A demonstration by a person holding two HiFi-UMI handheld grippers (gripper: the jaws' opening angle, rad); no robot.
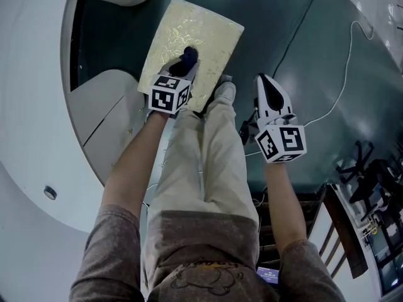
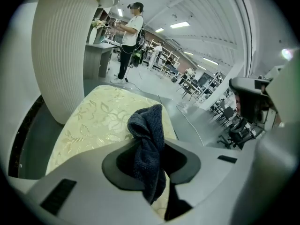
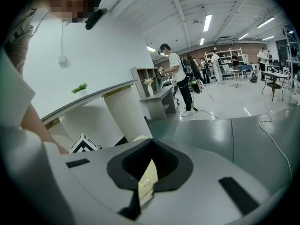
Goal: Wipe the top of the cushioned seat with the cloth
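Note:
The cushioned seat is a cream-yellow pad with a leaf pattern, lying on the dark floor ahead of my feet. My left gripper hangs over the seat's near half, shut on a dark blue cloth. In the left gripper view the cloth bunches up between the jaws above the seat. My right gripper hovers over the floor to the right of the seat, jaws closed with nothing in them. In its own view, the right gripper shows only a sliver of the seat through the jaws.
A white ribbed column stands at the seat's far left corner. A curved white counter runs along the left. A white cable trails over the floor at right. My shoe touches the seat's near edge. A person stands far behind.

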